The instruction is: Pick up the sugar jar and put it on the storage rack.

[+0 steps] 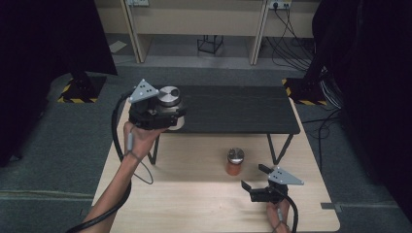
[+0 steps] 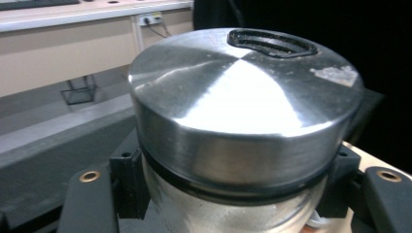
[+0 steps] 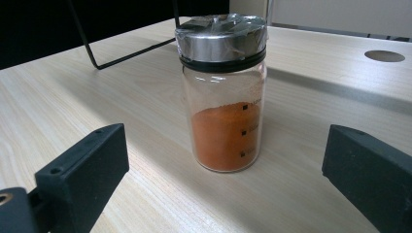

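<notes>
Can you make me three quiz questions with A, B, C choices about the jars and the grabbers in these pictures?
1. Where does the jar with powder stand?
A. on the wooden table
B. on the black shelf
C. on the floor

2. What colour is the powder?
A. green
B. orange
C. white

3. What is the left gripper doing?
A. lying open on the table
B. gripping a silver-lidded jar
C. holding a spoon

Answers: A, the jar rests on light wood; B, the glass shows orange powder; B, the black jaws press both sides of the jar, held up over the black shelf's edge.
</notes>
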Tool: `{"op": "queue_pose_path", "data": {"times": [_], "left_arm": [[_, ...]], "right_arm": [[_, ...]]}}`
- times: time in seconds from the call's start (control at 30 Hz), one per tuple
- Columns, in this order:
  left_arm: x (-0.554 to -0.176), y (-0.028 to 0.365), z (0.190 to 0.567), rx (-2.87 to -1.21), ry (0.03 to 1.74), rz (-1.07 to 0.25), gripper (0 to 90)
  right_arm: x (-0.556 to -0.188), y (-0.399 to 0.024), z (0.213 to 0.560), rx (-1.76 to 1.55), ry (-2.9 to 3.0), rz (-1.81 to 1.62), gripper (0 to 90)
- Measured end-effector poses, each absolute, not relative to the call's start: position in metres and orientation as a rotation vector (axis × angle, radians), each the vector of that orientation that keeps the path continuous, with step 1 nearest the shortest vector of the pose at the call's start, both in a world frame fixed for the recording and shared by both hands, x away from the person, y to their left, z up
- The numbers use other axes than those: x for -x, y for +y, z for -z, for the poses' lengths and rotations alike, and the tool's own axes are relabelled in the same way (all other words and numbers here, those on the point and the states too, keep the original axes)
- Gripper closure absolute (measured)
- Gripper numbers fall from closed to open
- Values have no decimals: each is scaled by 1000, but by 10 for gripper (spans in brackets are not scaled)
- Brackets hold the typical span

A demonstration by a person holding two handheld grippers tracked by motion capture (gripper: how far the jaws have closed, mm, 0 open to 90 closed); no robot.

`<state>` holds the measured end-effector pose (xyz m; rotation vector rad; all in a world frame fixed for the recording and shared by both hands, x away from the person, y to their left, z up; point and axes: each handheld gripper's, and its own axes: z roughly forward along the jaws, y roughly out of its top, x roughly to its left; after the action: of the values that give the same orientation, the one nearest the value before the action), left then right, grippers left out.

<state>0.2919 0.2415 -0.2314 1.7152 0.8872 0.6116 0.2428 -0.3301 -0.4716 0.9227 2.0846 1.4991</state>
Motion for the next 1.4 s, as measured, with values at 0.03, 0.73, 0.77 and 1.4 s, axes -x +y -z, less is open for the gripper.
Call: {"op": "queue_pose_path", "data": {"times": [0.03,0.73,0.77,1.4], "left_arm": [[-295,239,230,-1722,896,-626,315],[-344,206,247,-1717,1038,-708,315],[-345,205,249,-1712,1041,-709,314],[-352,207,268,-1711,1043,-720,308]], "right_arm": [[-243,-330,472,-922,2083,-1500,30],[-244,-332,473,-930,2079,-1514,30],[-244,-332,473,-930,2080,-1514,30],[-244,-331,472,-923,2090,-1506,30]]}}
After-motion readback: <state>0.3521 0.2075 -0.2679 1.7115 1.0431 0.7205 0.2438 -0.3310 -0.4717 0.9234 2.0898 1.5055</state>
